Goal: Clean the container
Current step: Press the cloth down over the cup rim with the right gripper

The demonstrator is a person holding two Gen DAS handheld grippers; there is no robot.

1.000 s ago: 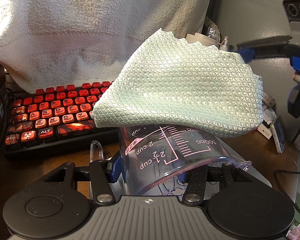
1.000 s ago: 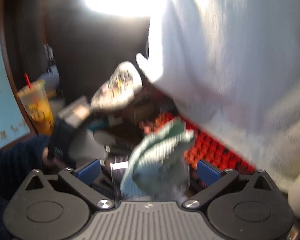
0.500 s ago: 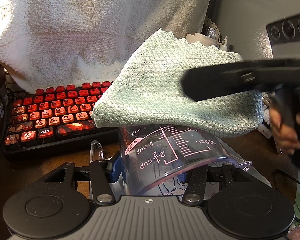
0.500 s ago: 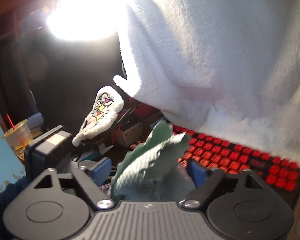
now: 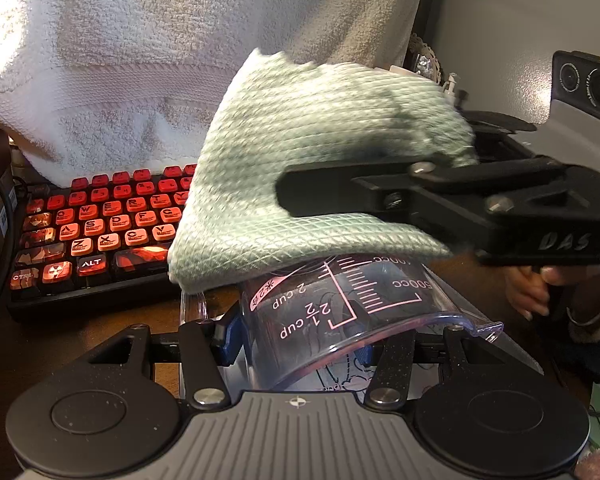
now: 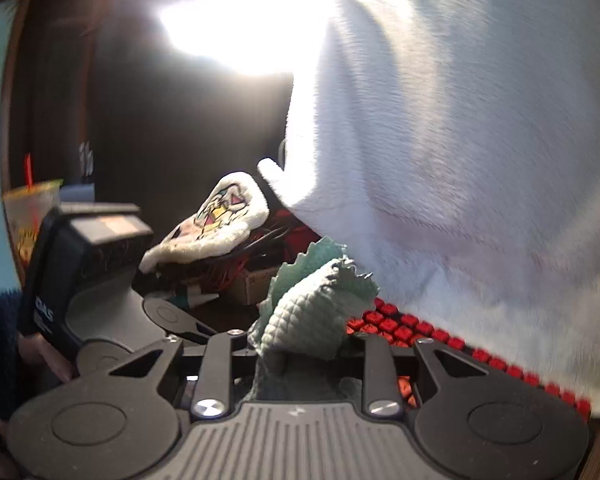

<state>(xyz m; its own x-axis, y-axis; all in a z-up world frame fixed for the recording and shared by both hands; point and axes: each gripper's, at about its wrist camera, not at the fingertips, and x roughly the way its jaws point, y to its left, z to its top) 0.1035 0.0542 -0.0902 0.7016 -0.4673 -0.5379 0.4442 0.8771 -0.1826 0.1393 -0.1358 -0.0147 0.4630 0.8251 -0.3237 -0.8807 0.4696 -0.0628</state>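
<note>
A clear plastic measuring cup with pink markings lies on its side, its wall pinched in my left gripper, which is shut on it. A pale green waffle cloth is draped over the cup's far end. My right gripper reaches in from the right, and one black finger crosses the cloth. Its jaws are closing, with the cloth bunched and squeezed between the pads. The cup's far end is hidden under the cloth.
A keyboard with red keys lies on the wooden desk at the left. A big white towel hangs behind it. A plush pad, tangled wires and a drink cup with a straw stand beyond.
The right gripper came in from the right, sank over the cloth and narrowed its jaws, bunching the cloth up. The left gripper and the cup stayed still.
</note>
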